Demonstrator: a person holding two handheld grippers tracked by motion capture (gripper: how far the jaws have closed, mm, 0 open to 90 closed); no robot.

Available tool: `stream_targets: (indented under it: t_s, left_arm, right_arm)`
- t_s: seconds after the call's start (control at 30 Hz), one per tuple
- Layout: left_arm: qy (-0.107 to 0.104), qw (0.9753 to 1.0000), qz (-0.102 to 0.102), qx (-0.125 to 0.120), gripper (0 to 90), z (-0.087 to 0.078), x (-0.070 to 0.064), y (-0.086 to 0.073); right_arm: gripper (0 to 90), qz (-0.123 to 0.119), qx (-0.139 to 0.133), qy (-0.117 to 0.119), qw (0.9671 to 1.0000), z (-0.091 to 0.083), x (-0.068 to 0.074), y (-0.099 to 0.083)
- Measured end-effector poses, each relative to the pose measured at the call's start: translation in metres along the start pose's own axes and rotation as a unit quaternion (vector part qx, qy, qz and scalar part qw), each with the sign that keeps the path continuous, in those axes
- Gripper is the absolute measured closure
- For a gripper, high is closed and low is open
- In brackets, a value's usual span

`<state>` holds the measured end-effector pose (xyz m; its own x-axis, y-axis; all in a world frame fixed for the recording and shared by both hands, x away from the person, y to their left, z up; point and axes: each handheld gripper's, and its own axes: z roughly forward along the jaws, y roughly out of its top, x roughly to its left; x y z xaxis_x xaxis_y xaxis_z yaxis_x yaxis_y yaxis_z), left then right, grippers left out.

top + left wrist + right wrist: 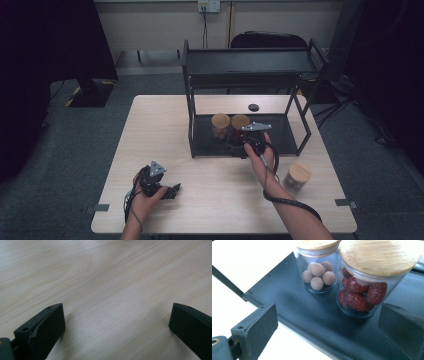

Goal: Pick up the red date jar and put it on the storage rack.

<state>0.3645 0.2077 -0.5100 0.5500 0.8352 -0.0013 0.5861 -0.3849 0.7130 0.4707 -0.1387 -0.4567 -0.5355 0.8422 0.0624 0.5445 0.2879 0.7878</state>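
Two glass jars with wooden lids stand on the lower tray of a black shelf rack [280, 136]. One holds brown round nuts [318, 275] [220, 125], the other red dates [360, 293] [240, 124]. My right gripper [329, 325] [245, 142] is open at the tray's front edge, just short of the date jar, with nothing between its jaws. My left gripper [116, 326] [172, 190] rests open low over the bare wooden table [105, 277] at the front left. A third lidded jar [299, 175] stands on the table to the right of my right hand.
The rack has an upper shelf [250, 62] over the jars and side posts [190, 115] framing the tray. A small dark disc [253, 107] lies on the table behind the rack. A chair [267, 40] stands beyond the table's far edge.
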Motion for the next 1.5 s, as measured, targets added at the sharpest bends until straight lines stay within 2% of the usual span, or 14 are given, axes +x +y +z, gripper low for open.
stream_targets:
  t_s: [0.3,0.73,1.5]
  left_arm:
    - [0.0,1.0,0.0,0.0,0.2,0.0,0.0,0.0]
    - [0.0,1.0,0.0,0.0,0.2,0.0,0.0,0.0]
    - [0.0,1.0,0.0,0.0,0.2,0.0,0.0,0.0]
  right_arm:
    - [1.9,-0.003,-0.001,0.014,0.9999,-0.014,0.004,-0.01]
    - [2.2,-0.016,0.011,0.036,0.9992,-0.031,0.009,-0.035]
    - [2.5,-0.028,0.022,0.06,0.9975,-0.053,0.007,-0.067]
